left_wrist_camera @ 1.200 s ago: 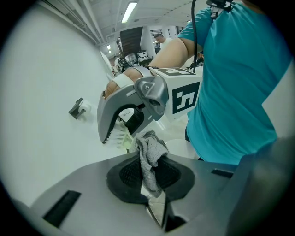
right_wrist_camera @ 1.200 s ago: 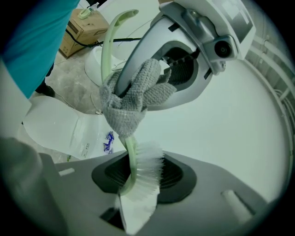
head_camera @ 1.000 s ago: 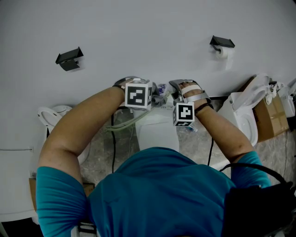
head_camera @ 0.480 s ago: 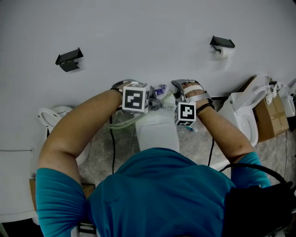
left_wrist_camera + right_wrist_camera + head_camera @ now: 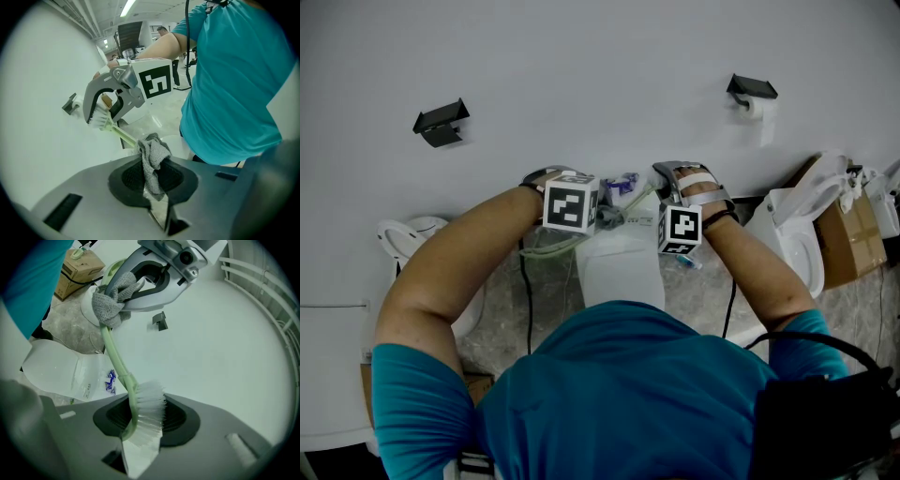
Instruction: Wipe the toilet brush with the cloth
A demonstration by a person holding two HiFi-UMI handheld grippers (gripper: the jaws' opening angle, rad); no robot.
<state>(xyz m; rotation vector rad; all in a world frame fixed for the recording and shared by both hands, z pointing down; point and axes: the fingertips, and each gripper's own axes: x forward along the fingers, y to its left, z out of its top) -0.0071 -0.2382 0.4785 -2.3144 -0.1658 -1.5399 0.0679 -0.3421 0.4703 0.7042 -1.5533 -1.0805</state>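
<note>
Right gripper (image 5: 140,425): jaws partly closed, clamped on the toilet brush (image 5: 149,406) at its bristle head.
Toilet brush: held in the air in front of the wall, pale green handle running to the left gripper (image 5: 154,180).
Left gripper: pinching the bunched grey cloth (image 5: 153,157), which touches the handle.
Risk: the bristles yield, so a hard drag of the cloth may swivel or free the brush.

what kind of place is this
Probably a restroom, or a mock-up of one: a white ceramic toilet on the right, a second white toilet on the left, and a black wall-mounted paper holder with a white roll on the plain white wall.
</note>
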